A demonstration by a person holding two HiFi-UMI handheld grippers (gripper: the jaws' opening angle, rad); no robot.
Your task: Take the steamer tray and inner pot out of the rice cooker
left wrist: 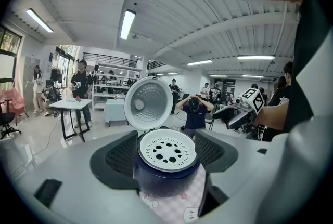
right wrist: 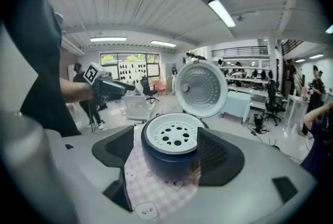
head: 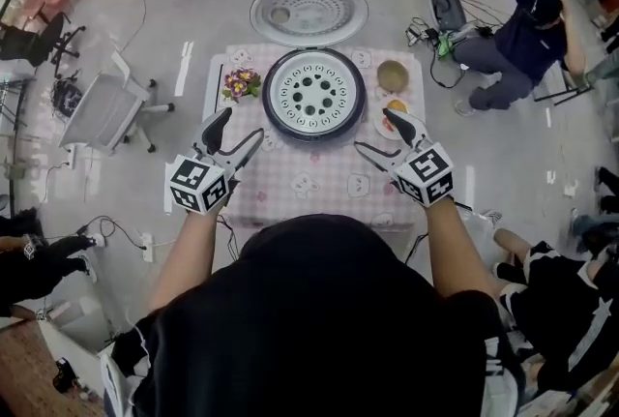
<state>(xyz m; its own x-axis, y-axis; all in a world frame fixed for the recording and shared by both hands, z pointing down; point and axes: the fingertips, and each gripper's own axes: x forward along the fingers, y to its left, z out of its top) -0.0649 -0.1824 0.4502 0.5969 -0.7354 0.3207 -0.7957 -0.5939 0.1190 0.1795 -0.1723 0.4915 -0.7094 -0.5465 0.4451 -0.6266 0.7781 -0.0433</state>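
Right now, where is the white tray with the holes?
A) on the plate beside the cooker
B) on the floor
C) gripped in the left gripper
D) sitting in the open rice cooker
D: the steamer tray sits in the rice cooker, whose lid is swung open; the left gripper and right gripper are open, short of it.
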